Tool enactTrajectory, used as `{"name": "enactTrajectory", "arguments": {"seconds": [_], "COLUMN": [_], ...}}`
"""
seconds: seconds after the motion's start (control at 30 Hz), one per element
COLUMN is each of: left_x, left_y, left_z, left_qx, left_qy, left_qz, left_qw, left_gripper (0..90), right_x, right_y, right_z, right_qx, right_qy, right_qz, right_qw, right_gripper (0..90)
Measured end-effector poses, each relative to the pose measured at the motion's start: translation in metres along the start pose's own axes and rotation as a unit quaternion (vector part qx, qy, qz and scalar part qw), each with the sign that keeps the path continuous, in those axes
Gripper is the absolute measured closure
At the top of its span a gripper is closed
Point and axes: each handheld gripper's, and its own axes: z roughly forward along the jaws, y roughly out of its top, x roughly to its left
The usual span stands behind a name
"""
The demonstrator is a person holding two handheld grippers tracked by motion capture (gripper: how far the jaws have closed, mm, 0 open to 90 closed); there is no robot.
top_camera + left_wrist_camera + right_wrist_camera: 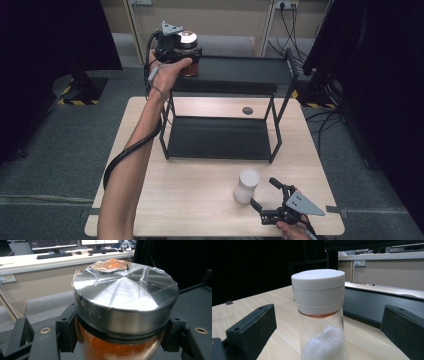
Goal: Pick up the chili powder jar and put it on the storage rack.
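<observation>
- High view: the glass jar of orange powder with a steel lid (189,52) is clamped by the left gripper (186,51) at the black metal shelf's (240,70) top tier.
- It should be lowered level before release.
- The right gripper (267,196), jaws apart, is positioned at the white-capped glass jar (247,185).

Two hand-held black tongs: the left tongs (176,50) and the right tongs (267,196) each carry a grey three-cornered plate on top, the right one dotted with small holes. A thick black cable (131,150) trails from the left tongs along a bare forearm with no sleeve; a thin band circles that wrist. Seen from the left gripper view, the jaw blocks are matte black, squared, each set with a brass-coloured ringed screw hole. The right gripper view shows plain black rectangular jaws with small dark holes on their upper faces.
</observation>
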Motion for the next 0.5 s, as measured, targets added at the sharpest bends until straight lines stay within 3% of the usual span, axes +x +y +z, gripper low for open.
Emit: {"name": "enactTrajectory", "arguments": {"seconds": [0.3,0.5], "left_x": [0.003,0.004], "left_y": [-0.006,-0.013], "left_z": [0.001,0.001], "left_qx": [-0.010,-0.018], "left_qy": [-0.004,0.001], "left_qz": [-0.005,-0.020], "left_qw": [0.9999,0.9996], "left_gripper": [30.0,15.0], "right_x": [0.000,0.000], "right_y": [0.000,0.000], "right_z": [0.000,0.000], "right_qx": [0.000,0.000], "right_qy": [0.001,0.001], "right_qz": [0.000,0.000], "right_qw": [1.0000,1.0000], "right_gripper": [0.3,0.4]}}
